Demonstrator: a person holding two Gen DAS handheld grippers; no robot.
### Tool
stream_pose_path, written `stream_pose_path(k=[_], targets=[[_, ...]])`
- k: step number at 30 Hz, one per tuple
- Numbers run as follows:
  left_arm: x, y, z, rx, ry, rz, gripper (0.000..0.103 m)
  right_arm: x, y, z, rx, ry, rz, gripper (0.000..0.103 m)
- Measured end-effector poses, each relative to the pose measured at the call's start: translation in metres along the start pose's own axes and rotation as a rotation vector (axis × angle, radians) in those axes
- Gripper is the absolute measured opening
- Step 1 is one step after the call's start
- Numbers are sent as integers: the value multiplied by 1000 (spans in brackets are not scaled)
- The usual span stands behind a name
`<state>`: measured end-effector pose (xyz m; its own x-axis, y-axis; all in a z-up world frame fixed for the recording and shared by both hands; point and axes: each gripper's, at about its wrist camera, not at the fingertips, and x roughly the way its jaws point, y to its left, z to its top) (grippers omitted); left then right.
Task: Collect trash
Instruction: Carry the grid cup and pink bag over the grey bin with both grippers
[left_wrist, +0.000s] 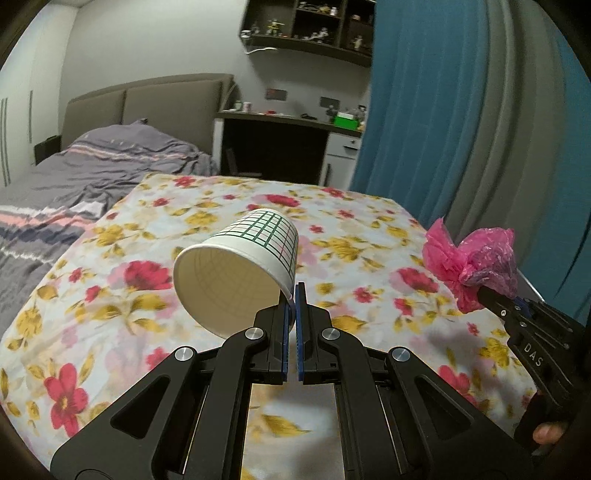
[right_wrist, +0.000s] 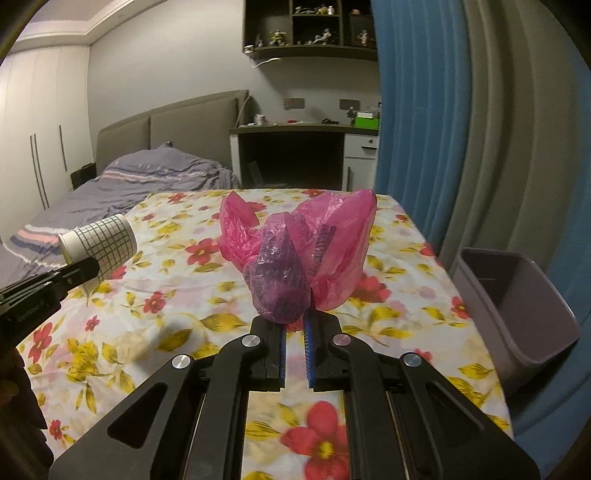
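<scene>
Left gripper (left_wrist: 294, 295): jaws nearly together, pinching the rim wall of one white paper cup with a green grid print (left_wrist: 236, 273). The cup hangs tipped on its side just ahead and to the left of the fingertips, mouth toward the camera, clear of the table.

Right gripper (right_wrist: 294, 317): jaws narrowly parted, clamped on one crumpled pink plastic bag (right_wrist: 295, 254), which bunches upward directly ahead of the fingertips.

Handling, as judged: both items are light. The cup is thin-walled and will crease under hard pressure, so the rim is a sound hold. The bag is soft and slippery; a hold on the gathered bulk is safer than one on a loose flap.

Below both tools lies one table under a floral cloth (right_wrist: 155, 332). Ahead and to the right of the right gripper, beside the table edge, stands one open grey plastic bin (right_wrist: 517, 306), the likely drop point.

Count: two trash items, one bin.
</scene>
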<state>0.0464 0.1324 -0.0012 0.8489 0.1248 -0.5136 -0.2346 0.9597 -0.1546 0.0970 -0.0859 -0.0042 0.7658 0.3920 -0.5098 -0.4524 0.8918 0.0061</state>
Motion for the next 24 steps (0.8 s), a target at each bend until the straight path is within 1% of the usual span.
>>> stream_pose_path(k=[9,24], targets=[[16,-69,7,90,14,-81,2,-15,-55,-6,56,-16,-73,9],[37,-210,18,272,1,-254,2,-48,-155,-11,169,-69,-231,9]])
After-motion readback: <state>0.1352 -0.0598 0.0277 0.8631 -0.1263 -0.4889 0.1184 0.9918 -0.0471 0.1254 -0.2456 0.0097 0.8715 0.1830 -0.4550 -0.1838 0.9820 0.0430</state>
